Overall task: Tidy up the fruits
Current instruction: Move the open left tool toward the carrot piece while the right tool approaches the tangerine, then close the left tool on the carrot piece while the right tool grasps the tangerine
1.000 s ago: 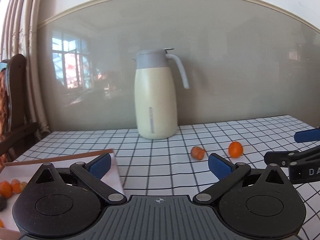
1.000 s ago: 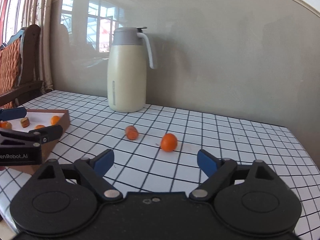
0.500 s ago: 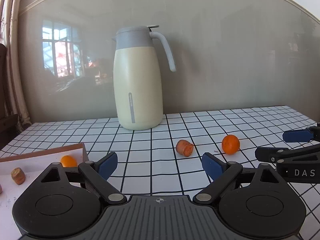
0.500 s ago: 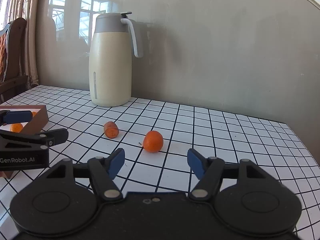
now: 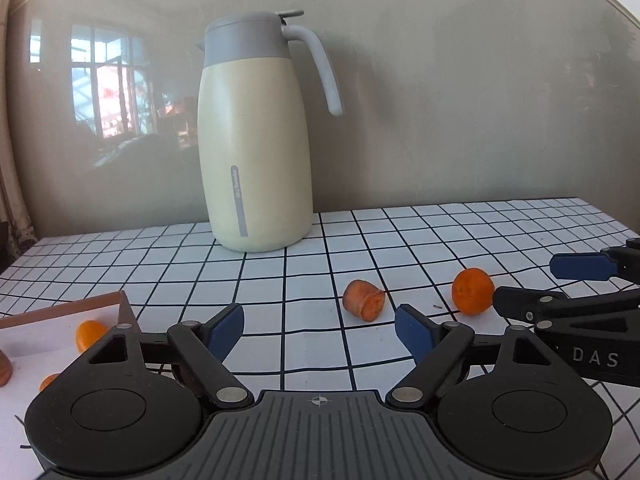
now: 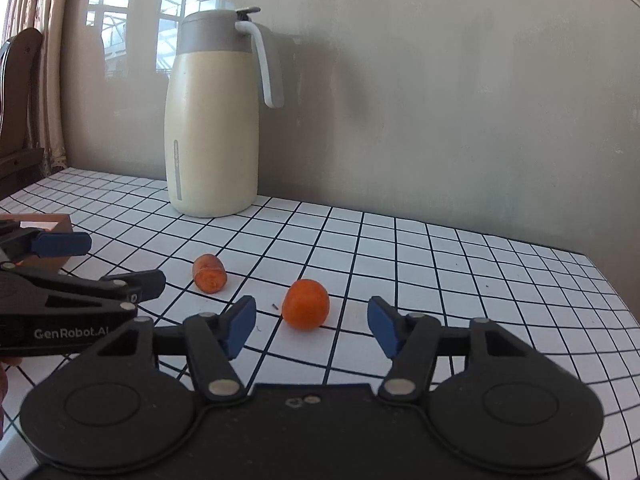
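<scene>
Nearest us, our left gripper [image 5: 319,330] and right gripper [image 6: 311,325] both hang with jaws spread wide, holding nothing. The tray [image 5: 60,309] at our left already carries a few orange pieces; two wait on the checked tablecloth [image 6: 440,280]. The round orange fruit [image 6: 305,304] sits just ahead of our right jaws. The stubby carrot chunk [image 6: 209,273] lies beyond it, long axis aimed roughly back at us, cut face nearest. Behind stands the cream thermos jug [image 5: 256,136].
</scene>
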Motion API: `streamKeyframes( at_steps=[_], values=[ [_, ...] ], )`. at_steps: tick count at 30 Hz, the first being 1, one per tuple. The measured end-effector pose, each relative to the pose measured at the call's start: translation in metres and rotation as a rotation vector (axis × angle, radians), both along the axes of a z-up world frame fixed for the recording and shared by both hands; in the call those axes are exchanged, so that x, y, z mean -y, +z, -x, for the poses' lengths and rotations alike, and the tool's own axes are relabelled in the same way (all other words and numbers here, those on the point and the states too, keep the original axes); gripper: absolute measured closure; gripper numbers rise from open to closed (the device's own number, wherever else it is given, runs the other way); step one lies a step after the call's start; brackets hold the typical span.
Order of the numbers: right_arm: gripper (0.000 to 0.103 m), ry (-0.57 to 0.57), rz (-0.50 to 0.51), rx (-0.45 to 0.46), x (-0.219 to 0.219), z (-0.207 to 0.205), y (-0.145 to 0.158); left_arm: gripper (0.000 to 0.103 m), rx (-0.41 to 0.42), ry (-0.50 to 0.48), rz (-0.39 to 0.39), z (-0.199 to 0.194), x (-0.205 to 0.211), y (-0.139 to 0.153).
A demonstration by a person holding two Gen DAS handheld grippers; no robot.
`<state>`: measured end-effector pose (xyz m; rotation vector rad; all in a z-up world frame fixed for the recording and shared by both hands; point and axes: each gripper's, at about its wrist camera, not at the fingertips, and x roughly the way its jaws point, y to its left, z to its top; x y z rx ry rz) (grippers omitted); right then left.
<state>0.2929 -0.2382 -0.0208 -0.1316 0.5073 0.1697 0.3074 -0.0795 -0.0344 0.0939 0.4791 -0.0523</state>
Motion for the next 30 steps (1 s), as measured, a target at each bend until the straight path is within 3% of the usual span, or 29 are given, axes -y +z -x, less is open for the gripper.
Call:
streamKeyframes(
  at_steps=[13,21,30],
  values=[
    [0.066,-0.017,-0.031,-0.082,0.003,-0.035,-0.019,0.020,-0.072,0.002,0.005,-0.038,0.009,-0.017],
    [0.068,0.011,-0.110,-0.110,0.009,-0.046,-0.022,0.021,-0.106,0.020,0.003,-0.055,0.015,-0.024],
    [0.076,0.026,-0.197,-0.155,0.019,-0.053,-0.027,0.035,-0.152,-0.014,0.001,-0.068,0.029,-0.030]
  ],
)
